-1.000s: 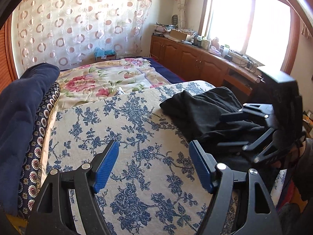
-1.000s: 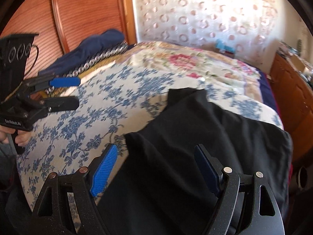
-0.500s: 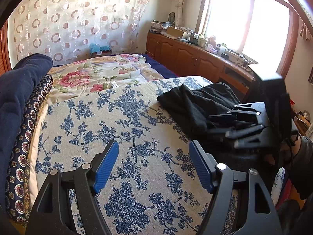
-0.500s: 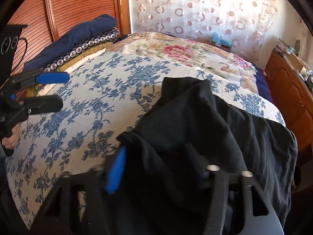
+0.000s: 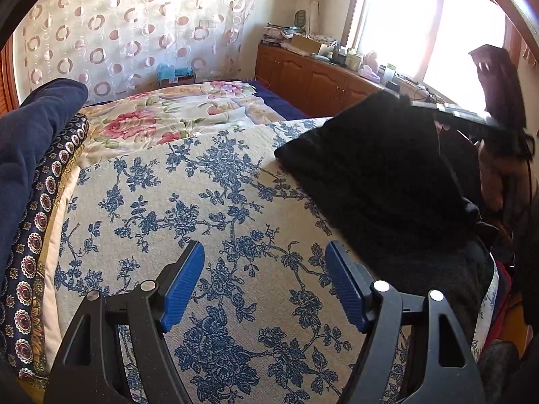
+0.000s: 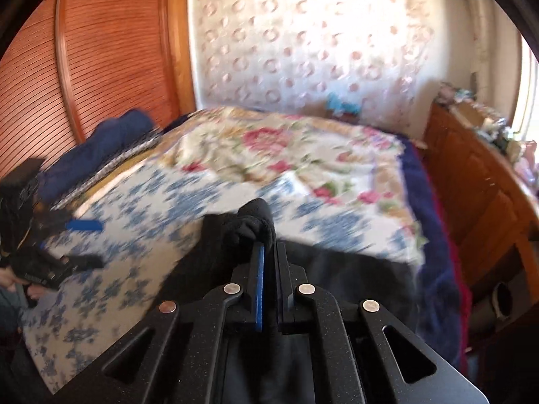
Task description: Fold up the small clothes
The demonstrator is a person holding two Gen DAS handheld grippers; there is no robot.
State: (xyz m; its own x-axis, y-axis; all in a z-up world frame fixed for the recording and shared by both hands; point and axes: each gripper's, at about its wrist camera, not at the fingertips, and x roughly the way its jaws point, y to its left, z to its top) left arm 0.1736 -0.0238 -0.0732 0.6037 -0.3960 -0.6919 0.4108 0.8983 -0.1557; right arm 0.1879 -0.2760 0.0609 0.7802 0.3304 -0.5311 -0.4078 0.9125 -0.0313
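Observation:
A black garment (image 5: 380,175) lies at the right side of the bed, one edge lifted off the cover. My right gripper (image 6: 267,252) is shut on a bunched fold of that black garment (image 6: 252,222), which hangs down from the pads. In the left wrist view the right gripper (image 5: 448,112) shows at the upper right, raised, with the cloth trailing below it. My left gripper (image 5: 264,282) hovers open above the blue-flowered bedcover (image 5: 188,208), with nothing between its blue pads. The right wrist view also catches the left gripper (image 6: 81,239) at the far left.
A rolled navy blanket (image 5: 30,141) lies along the left edge by the wooden headboard (image 6: 101,50). A pink floral quilt (image 5: 175,118) covers the far half of the bed. A cluttered wooden cabinet (image 5: 320,74) runs under the window at the right.
The right gripper's jaws closed on a fold of the black garment and rose, lifting that edge off the bed. The left gripper stayed open in about the same place.

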